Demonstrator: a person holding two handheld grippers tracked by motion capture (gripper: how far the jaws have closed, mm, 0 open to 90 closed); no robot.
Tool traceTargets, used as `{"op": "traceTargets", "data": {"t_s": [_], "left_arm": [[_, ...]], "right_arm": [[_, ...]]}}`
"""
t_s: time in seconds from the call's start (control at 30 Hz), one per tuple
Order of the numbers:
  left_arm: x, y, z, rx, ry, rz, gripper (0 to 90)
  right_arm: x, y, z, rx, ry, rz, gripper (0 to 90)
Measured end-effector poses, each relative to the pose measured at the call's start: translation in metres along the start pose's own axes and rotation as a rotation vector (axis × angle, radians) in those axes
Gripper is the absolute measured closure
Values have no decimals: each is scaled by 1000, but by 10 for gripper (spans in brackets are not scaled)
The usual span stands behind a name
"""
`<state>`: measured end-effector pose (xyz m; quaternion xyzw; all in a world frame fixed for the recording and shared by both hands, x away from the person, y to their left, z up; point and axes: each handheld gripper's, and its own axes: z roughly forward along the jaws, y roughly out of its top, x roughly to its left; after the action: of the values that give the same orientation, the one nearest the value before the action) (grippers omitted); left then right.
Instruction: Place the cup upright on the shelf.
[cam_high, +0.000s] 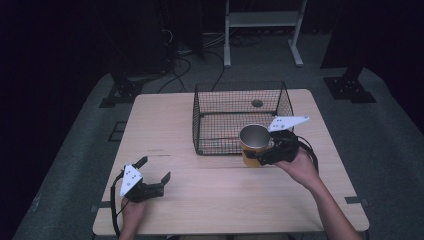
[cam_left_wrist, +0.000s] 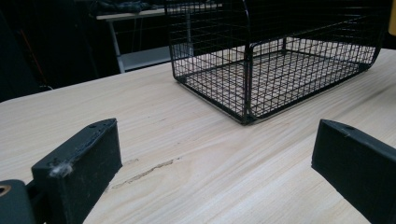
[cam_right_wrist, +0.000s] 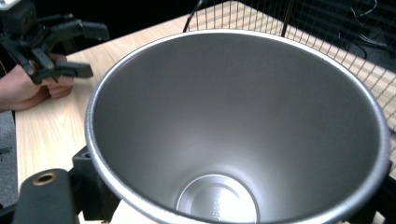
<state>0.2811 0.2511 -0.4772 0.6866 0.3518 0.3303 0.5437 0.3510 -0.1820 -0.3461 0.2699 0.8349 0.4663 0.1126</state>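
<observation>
Looking down the right tool (cam_high: 260, 156), we see the gripped cup's (cam_right_wrist: 233, 130) steel interior; overhead shows its yellow wall, the left tool (cam_high: 156, 169) spread wide, the pale desk (cam_high: 165, 125), a dark room.

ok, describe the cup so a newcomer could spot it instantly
Start at the black wire basket on the wooden table. At its front right corner, the right claw holds the cup: yellow outside, bare steel inside, empty, the only shiny thing there.

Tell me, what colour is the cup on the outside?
The cup is yellow-orange outside and silver inside; the high view shows it best.
</observation>
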Motion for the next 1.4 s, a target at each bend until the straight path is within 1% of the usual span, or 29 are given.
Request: {"op": "traceTargets", "data": {"t_s": [0.1, 0.13, 0.23, 0.3, 0.33, 0.37, 0.4, 0.47, 0.57, 0.63, 0.7, 0.77, 0.83, 0.93, 0.97, 1.13, 1.37, 1.4], "left_arm": [[0, 0, 0, 0, 0, -1, 8], [0, 0, 0, 0, 0, -1, 8], [1, 0, 0, -1, 0, -3, 8], [1, 0, 0, -2, 0, -6, 8], [1, 0, 0, -2, 0, -6, 8], [1, 0, 0, -3, 0, -7, 8], [1, 0, 0, -3, -1, -8, 8], [1, 0, 0, -3, -1, -9, 8], [1, 0, 0, -3, -2, -8, 8], [1, 0, 0, -2, -2, -8, 8], [1, 0, 0, -2, -3, -6, 8], [1, 0, 0, -3, -3, -8, 8], [1, 0, 0, -4, -3, -9, 8], [1, 0, 0, -4, -3, -10, 8], [1, 0, 0, -3, -3, -8, 8], [1, 0, 0, -4, -3, -10, 8], [1, 0, 0, -3, -4, -9, 8], [1, 0, 0, -4, -4, -9, 8]], "right_arm": [[-5, 12, 2, -5, 5, -1, 140], [-5, 12, 2, -5, 5, -1, 140], [-13, 26, 5, -16, 10, 9, 140], [-18, 38, 9, -5, -1, 2, 140], [-18, 38, 9, -5, -1, 2, 140], [-21, 41, 10, 0, 1, 5, 140], [-26, 49, 15, 6, 22, 20, 140], [-27, 51, 17, 11, 25, 20, 140], [-34, 61, 27, 41, 25, 16, 140], [-37, 65, 31, 49, 20, 11, 140], [-39, 68, 35, 57, -1, 2, 140], [-41, 70, 36, 58, -3, 3, 140], [-48, 73, 41, 59, 0, 18, 140], [-51, 75, 44, 62, -4, 21, 140], [-55, 77, 47, 69, -11, 23, 140], [-64, 83, 53, 81, -22, 27, 140], [-74, 84, 62, 99, -33, 43, 140], [-77, 83, 66, 106, -37, 48, 139]]}}
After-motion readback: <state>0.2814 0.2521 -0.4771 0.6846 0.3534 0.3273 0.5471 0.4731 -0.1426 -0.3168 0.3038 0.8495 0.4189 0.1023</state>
